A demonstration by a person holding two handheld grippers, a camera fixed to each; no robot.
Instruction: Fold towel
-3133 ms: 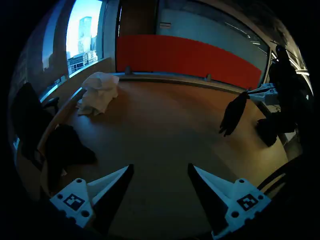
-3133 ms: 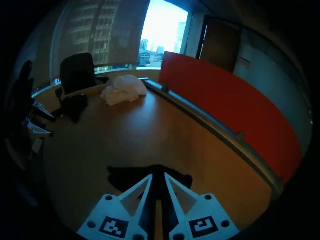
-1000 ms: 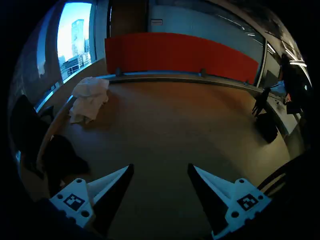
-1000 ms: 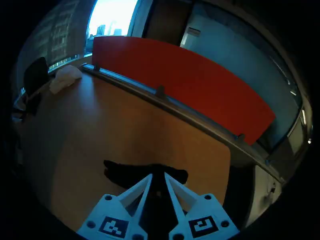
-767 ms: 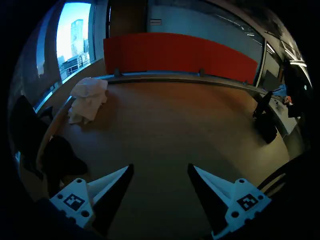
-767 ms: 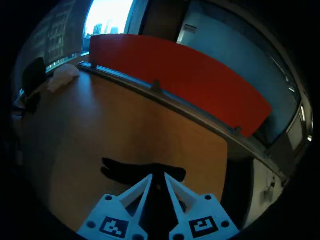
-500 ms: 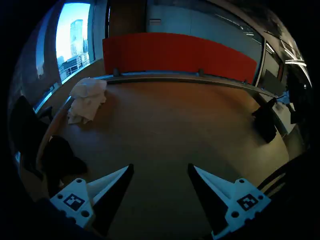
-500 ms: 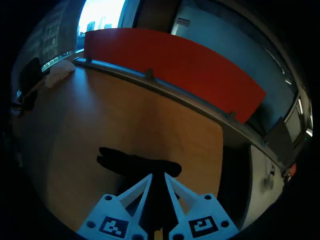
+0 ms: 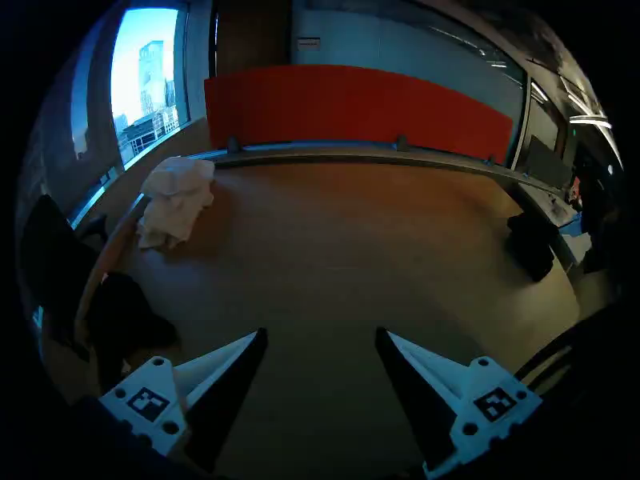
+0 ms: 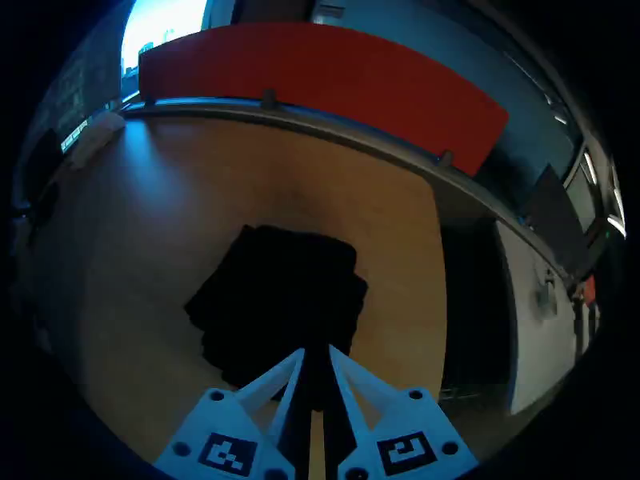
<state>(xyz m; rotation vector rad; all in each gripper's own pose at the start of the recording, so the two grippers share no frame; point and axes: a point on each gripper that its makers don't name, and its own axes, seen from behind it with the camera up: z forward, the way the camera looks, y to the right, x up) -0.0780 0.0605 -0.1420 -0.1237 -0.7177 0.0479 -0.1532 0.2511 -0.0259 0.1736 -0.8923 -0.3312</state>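
A black towel [image 10: 280, 292] lies spread on the wooden table [image 10: 160, 224] near its right end. My right gripper [image 10: 316, 356] is shut on the towel's near edge, with dark cloth showing in the narrow gap between its fingers. In the left gripper view the same black towel [image 9: 532, 244] is a dark heap at the table's far right. My left gripper [image 9: 320, 336] hovers open over the bare table [image 9: 336, 240], holding nothing.
A pile of white towels [image 9: 176, 200] sits at the table's far left corner by the window, also visible as the white pile [image 10: 96, 136]. Another dark cloth [image 9: 120, 312] lies at the left edge. A red partition [image 9: 360, 100] runs along the table's back.
The right gripper has tipped downward and the black towel, earlier a narrow hanging strip, now lies spread on the table. The left gripper has barely moved.
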